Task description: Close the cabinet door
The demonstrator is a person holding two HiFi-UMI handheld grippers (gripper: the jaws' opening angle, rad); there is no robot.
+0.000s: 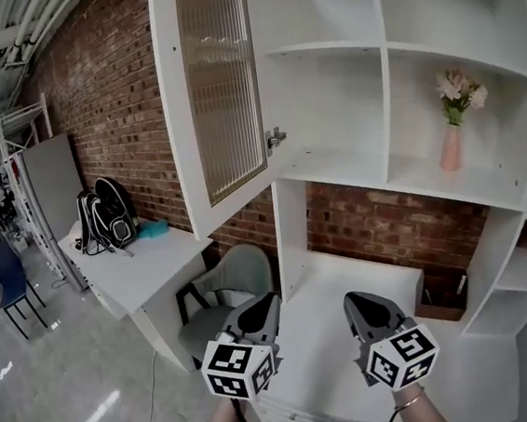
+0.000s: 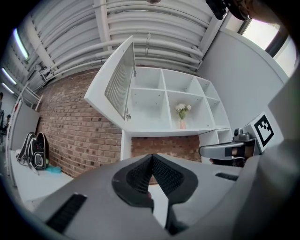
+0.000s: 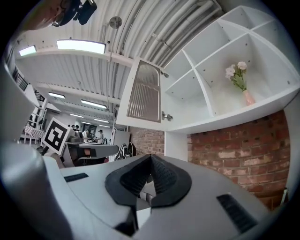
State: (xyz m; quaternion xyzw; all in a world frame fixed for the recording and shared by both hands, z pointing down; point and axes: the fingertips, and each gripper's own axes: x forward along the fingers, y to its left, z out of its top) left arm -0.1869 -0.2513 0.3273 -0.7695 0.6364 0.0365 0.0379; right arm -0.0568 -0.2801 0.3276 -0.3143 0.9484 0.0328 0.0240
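Note:
The white wall cabinet's door (image 1: 219, 98), with a ribbed glass panel, stands swung open to the left of its shelves (image 1: 322, 59); a small metal handle (image 1: 277, 139) sits on its lower edge. The door (image 2: 117, 82) shows at upper left in the left gripper view and, as the door (image 3: 144, 96), at centre in the right gripper view. My left gripper (image 1: 262, 303) and right gripper (image 1: 355, 301) hang side by side well below the door, over the white desk (image 1: 324, 339). Both are shut with nothing held. The left gripper (image 2: 152, 157) and right gripper (image 3: 150, 157) point level, and neither touches the cabinet.
A pink vase of flowers (image 1: 453, 139) stands on a right shelf. A grey-green chair (image 1: 224, 284) is tucked under the desk at the left. Backpacks (image 1: 105, 217) lie on a white side table (image 1: 147, 264) against the brick wall. People and chairs are at far left.

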